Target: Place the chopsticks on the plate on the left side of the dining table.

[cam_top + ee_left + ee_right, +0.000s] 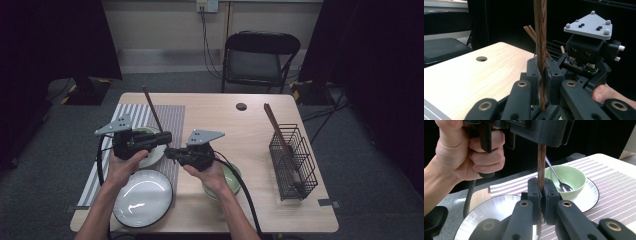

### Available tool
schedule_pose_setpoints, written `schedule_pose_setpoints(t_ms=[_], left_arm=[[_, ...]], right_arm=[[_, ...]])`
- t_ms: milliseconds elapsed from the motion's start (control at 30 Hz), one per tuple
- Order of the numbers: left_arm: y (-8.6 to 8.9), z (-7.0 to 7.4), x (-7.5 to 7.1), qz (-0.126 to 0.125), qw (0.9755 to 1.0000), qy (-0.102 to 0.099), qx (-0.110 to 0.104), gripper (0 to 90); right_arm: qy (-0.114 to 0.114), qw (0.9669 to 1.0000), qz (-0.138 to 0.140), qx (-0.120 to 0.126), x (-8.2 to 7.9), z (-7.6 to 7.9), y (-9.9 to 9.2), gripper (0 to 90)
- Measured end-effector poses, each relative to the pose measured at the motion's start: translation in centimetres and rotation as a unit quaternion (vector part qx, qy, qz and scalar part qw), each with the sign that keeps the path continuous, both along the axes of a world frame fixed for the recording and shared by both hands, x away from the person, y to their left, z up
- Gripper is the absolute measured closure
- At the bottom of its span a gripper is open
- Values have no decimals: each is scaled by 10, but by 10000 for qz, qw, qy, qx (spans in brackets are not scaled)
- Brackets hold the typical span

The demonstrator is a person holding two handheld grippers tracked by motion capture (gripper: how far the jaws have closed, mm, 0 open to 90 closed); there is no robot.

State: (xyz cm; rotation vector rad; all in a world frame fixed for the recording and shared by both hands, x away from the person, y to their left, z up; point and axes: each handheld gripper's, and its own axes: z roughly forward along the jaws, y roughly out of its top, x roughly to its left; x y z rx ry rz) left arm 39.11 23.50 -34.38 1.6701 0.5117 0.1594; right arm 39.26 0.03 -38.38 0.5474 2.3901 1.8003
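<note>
A: Two tools grip one item: the left tool (159,138) and the right tool (172,153) are both clamped on the brown chopsticks (151,111), which stand tilted above the striped placemat (172,117), just over the green bowl (567,178) holding a spoon (559,180).

B: Step in hand?

A: Judged as a handover or regrip. Each tool's jaws press the chopsticks (540,37) from both sides, the right tool lower on the shaft.

B: Next move?

A: One tool should release fully before the other carries the chopsticks, probably toward the wire rack (293,161) at the worktop's (220,115) right, where similar sticks stand. Keep clear of the bowl and the white plate (142,197).
</note>
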Motion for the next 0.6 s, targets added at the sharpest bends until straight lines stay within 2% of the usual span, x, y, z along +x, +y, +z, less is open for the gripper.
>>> schedule_pose_setpoints(t_ms=[333, 433, 500, 600], left_arm=[[3, -1, 2, 1, 9999, 42, -103, 671], [4, -1, 3, 97, 9999, 51, -25, 652], [5, -2, 4, 76, 9999, 64, -133, 636], [5, -1, 4, 125, 9999, 52, -79, 614]], right_arm=[[106, 9999, 61, -89, 2, -2, 1, 870], [78, 9998, 84, -141, -1, -1, 1, 870], [43, 9999, 74, -123, -2, 0, -1, 870], [2, 9999, 13, -148, -3, 2, -3, 871]])
